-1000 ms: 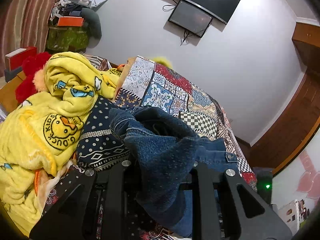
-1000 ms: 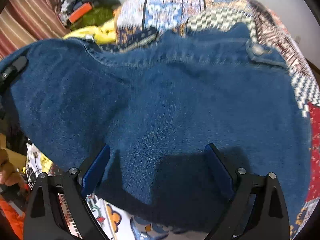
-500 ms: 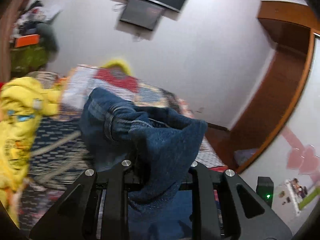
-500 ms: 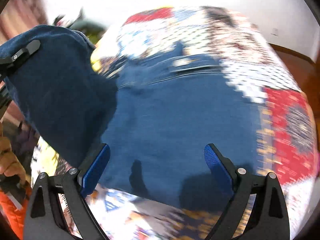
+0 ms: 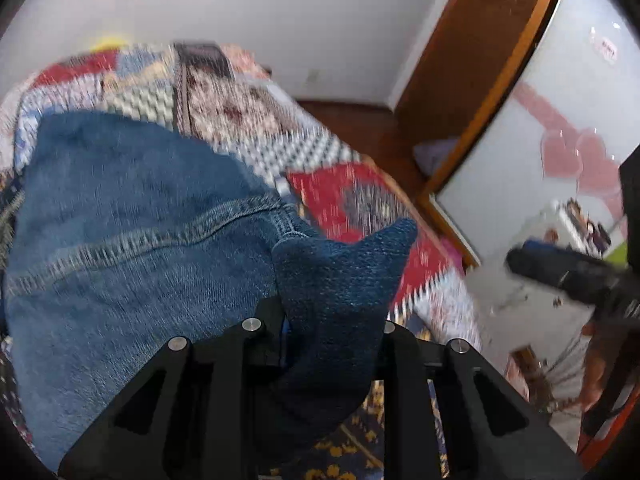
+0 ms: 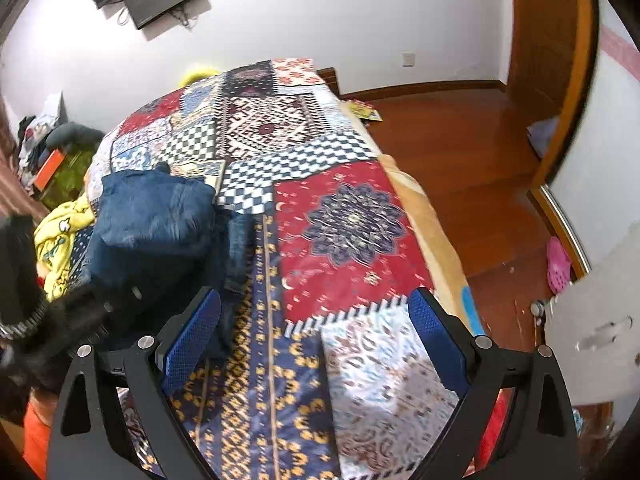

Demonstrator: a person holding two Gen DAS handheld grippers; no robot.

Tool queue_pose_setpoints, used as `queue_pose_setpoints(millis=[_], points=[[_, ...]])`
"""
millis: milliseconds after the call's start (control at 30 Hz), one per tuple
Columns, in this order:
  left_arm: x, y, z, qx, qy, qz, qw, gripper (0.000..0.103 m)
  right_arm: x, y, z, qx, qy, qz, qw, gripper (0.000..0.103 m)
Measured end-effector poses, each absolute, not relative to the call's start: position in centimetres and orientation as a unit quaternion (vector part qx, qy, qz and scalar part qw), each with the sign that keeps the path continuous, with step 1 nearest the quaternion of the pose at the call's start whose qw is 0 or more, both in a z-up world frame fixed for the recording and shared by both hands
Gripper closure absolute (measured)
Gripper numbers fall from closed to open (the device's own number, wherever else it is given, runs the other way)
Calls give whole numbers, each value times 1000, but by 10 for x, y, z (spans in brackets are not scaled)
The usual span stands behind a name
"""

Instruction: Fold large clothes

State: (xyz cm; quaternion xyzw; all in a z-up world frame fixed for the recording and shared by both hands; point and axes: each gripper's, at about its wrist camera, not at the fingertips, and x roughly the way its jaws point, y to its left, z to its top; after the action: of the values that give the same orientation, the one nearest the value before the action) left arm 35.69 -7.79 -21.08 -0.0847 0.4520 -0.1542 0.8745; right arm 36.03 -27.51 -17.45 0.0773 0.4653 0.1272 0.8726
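Denim garment during a fold on a bed covered by a patchwork quilt. The left gripper is pinched on a corner of the denim, which pokes up between its fingers as a dark blue point; the remaining cloth lies as a broad blurred sheet across the quilt ahead. In the right wrist view the garment forms a bulky, doubled-over heap near the left edge of the bed, beside a yellow blanket lying further left. The right gripper has its blue pads spread wide with nothing between them, over bare quilt toward the near edge of the bed. The step in hand appears to be carrying one corner across to lay a fold, with only one tool engaged. The next move probably calls for setting the held corner down squarely on the layer beneath, with the free tool smoothing or taking the opposite edge so the heap flattens.
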Motion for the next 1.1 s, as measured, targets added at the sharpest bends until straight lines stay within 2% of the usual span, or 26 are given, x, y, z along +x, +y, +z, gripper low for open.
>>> queue_pose_setpoints(millis=[100, 167, 233, 333, 467, 600, 633, 800, 933, 1100], points=[[345, -78, -213, -67, 458, -167, 871, 82, 356, -278, -177, 77, 467, 135, 870, 9], [335, -80, -206, -41, 458, -172, 871, 74, 351, -272, -173, 71, 461, 147, 872, 9], [327, -76, -199, -33, 459, -183, 869, 58, 349, -263, -166, 60, 450, 158, 877, 9], [315, -67, -185, -59, 465, -192, 862, 44, 348, -251, -158, 51, 436, 181, 880, 9], [300, -39, -155, -101, 443, -174, 874, 40, 345, -231, -149, 49, 414, 207, 885, 9], [287, 8, -129, -88, 393, -93, 911, 15, 345, -207, -149, 56, 412, 235, 879, 9], [286, 19, -127, -78, 389, -67, 916, 11, 345, -199, -152, 56, 413, 242, 876, 9], [287, 58, -150, -85, 443, -13, 893, 10, 349, -169, -183, 47, 447, 268, 852, 9], [283, 62, -193, -52, 495, 7, 867, 9, 350, -168, -221, 30, 489, 248, 836, 9], [265, 65, -214, -64, 485, 3, 872, 0, 346, -189, -250, 30, 513, 220, 829, 4]])
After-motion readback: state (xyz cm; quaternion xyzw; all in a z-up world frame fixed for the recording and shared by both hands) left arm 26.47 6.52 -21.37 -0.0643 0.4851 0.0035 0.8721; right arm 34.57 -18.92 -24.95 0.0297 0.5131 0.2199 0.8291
